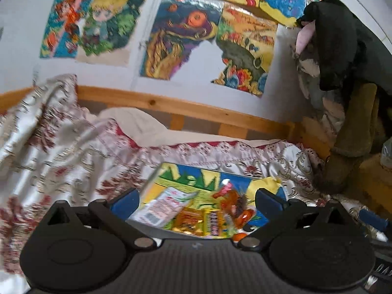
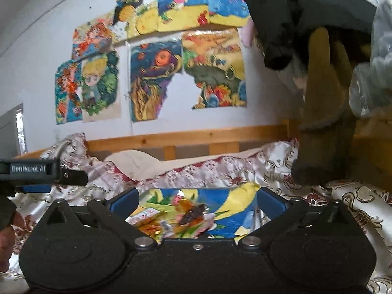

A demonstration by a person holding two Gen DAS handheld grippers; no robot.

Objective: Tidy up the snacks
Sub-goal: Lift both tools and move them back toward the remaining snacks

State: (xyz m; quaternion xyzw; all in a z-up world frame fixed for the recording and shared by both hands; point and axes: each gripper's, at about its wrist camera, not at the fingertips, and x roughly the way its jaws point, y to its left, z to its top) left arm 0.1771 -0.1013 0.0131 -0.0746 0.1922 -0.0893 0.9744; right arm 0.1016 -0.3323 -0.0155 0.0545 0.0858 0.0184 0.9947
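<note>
While the snack packets [image 1: 196, 214] lie heaped on a colourful drawing sheet [image 1: 196, 175] spread over the floral bedspread [image 1: 61, 147], the left gripper [image 1: 197, 199] hovers level above them, blue fingers [image 1: 126, 202] wide apart and empty. Beside it, the right gripper [image 2: 198, 199] hangs over the same pile, jaws equally spread. Blur makes individual wrappers hard to name, perhaps sweets. Children's paintings [image 2: 156, 80] cover the wall behind the wooden bed rail [image 2: 186, 136].
</note>
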